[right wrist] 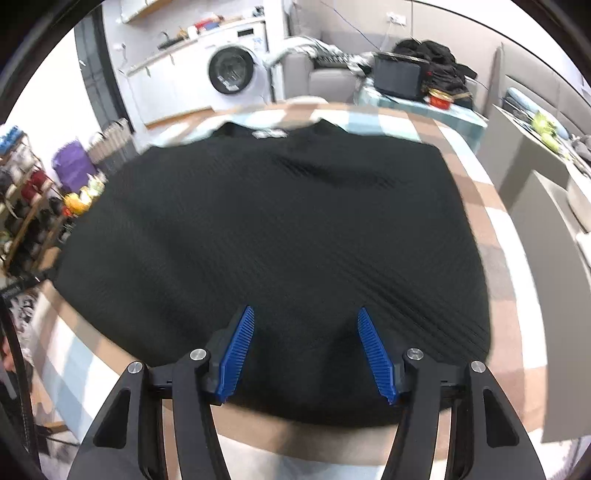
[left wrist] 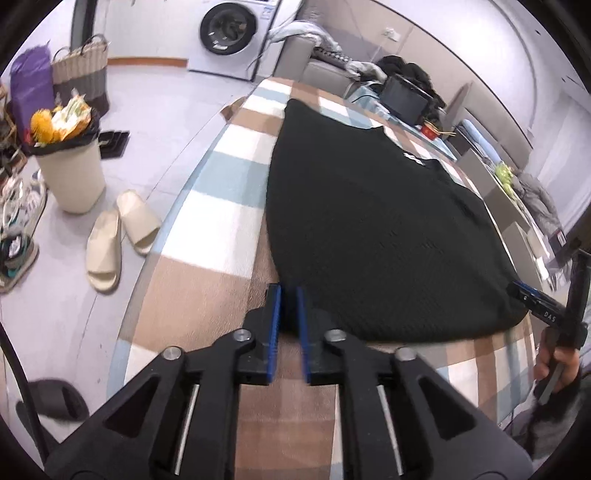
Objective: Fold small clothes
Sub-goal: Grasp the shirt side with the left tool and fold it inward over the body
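Observation:
A black knit top (left wrist: 376,229) lies spread flat on a checked table cover (left wrist: 221,173), with its white neck label (left wrist: 413,158) at the far end. My left gripper (left wrist: 288,295) is shut on the near left corner of the top's hem. In the right wrist view the same top (right wrist: 280,221) fills the middle, with the label (right wrist: 269,133) at the far edge. My right gripper (right wrist: 306,317) is open, with its blue fingers (right wrist: 240,350) over the near hem and nothing between them. The right gripper also shows in the left wrist view (left wrist: 535,299) at the top's near right corner.
A bin (left wrist: 70,162) with rubbish, a pair of cream slippers (left wrist: 118,236) and shoes lie on the floor to the left. A washing machine (left wrist: 229,33) stands at the back. A black screen (left wrist: 402,98) and a red box (left wrist: 430,129) sit beyond the top.

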The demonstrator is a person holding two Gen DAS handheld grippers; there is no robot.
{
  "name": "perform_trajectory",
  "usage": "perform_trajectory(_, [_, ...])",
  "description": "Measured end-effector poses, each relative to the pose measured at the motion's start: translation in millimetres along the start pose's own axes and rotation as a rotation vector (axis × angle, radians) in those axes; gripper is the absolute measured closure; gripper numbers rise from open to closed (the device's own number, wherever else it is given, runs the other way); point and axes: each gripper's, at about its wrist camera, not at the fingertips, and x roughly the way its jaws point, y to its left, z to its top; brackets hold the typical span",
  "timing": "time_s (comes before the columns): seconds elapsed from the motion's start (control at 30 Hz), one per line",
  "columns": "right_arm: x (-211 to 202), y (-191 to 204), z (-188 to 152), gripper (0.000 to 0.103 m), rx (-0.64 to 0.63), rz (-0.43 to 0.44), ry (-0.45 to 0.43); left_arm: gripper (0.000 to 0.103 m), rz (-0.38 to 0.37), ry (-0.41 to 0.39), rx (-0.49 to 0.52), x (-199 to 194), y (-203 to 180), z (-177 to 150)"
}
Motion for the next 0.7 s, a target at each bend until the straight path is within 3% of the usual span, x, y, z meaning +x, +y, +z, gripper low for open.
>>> perform_trajectory(0.07, [11, 10, 3, 0.043, -0.015, 0.044, 0.003, 0.074, -0.004, 0.002, -0.025, -3, 1, -4])
perform_trajectory(0.2, [28, 22, -3, 0.043, -0.068, 0.006, 0.047, 0.055, -0.057, 0.011, -0.098, -11, 1, -17])
perform_trajectory(0.33, [23, 16, -5, 0.042, -0.034, 0.040, 0.044, 0.054, -0.130, 0.048, -0.158, -2, -6, -25])
perform_trajectory(0.57, [14, 12, -13, 0.040, 0.001, 0.056, 0.024, 0.054, -0.113, -0.002, -0.188, 25, -34, -7])
perform_trajectory(0.63, [12, 12, -15, 0.040, 0.017, 0.054, 0.019, 0.060, -0.095, -0.035, -0.225, 34, -40, 1])
perform_trajectory(0.67, [11, 13, -16, 0.040, 0.019, 0.051, 0.016, 0.078, -0.087, -0.038, -0.236, 39, -42, 5])
perform_trajectory(0.7, [9, 14, -18, 0.040, 0.019, 0.049, 0.015, 0.088, -0.087, -0.034, -0.242, 46, -46, 8])
